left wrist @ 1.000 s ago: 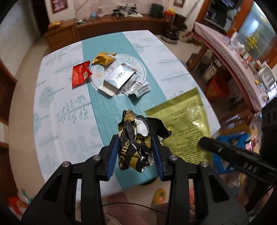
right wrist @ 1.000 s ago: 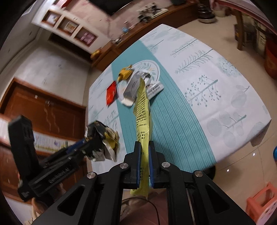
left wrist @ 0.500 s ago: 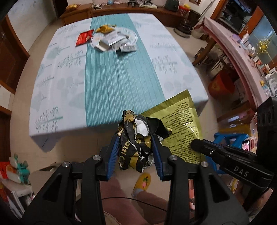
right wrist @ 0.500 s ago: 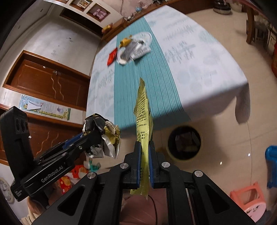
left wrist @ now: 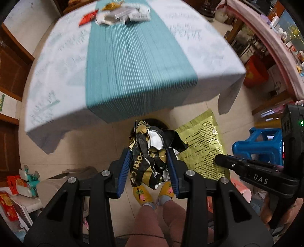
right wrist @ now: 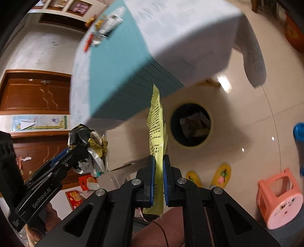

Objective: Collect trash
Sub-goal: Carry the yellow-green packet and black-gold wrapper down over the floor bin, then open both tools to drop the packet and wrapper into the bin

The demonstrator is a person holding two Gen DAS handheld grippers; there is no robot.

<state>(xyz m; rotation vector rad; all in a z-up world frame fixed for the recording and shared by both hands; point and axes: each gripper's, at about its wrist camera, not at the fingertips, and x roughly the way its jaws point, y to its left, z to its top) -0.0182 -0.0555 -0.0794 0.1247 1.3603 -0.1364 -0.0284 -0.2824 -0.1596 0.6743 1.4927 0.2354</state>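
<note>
Pinching crumpled wrapper [left wrist: 152, 155], yellow packet [right wrist: 157, 129] between fingers [right wrist: 151, 176]

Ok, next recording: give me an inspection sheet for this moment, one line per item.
Surface: table under a teal-and-white cloth.
Job's things: crumpled black-gold wrapper, flat yellow bag, round trash bin on the floor, partly filled.
Clutter: more wrappers at the table's far end.
Grippers: left gripper shut on the wrapper; right gripper shut on the bag.
Cables: thin cord.
Surroundings: blue stool, pink stool.
</note>
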